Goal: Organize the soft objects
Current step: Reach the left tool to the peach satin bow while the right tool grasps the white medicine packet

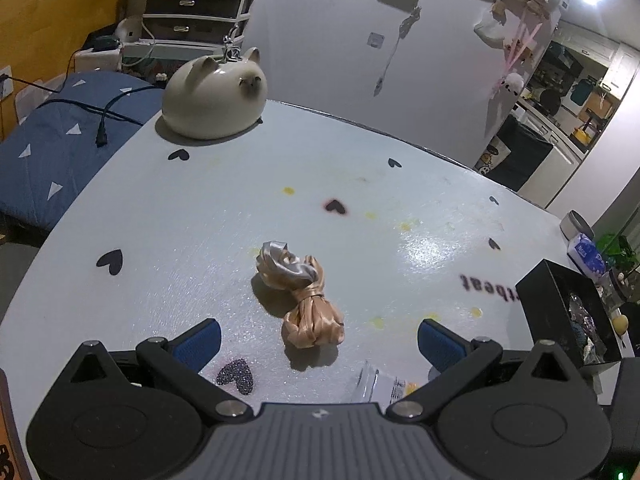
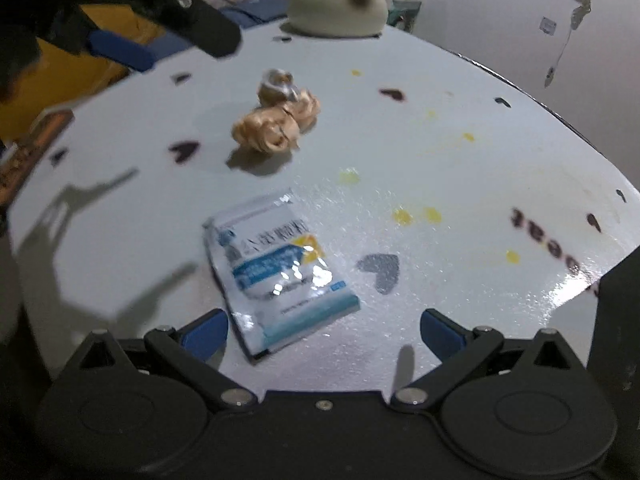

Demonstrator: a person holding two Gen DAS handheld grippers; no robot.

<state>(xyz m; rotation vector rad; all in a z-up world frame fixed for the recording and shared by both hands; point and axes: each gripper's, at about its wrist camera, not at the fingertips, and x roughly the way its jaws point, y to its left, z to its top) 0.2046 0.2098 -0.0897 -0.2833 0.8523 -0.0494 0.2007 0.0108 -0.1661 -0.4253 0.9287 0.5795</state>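
L gripper point(image 1: 319, 340) hangs over the table point(image 1: 200, 208), jaws wide apart, nothing held. Ribbon bundle point(image 1: 306, 294) lies straight ahead btwn its fingers, long axis running away from the tool, tilted slightly left; L hand looks nearer to it. Sachet point(image 2: 276, 272) lies flat just ahead of R gripper point(image 2: 322, 334), jaws also spread, empty; long axis diagonal, far-left to near-right. Far right, black box point(image 1: 560, 312) sits open w/ shiny bits inside, contents too small to name.
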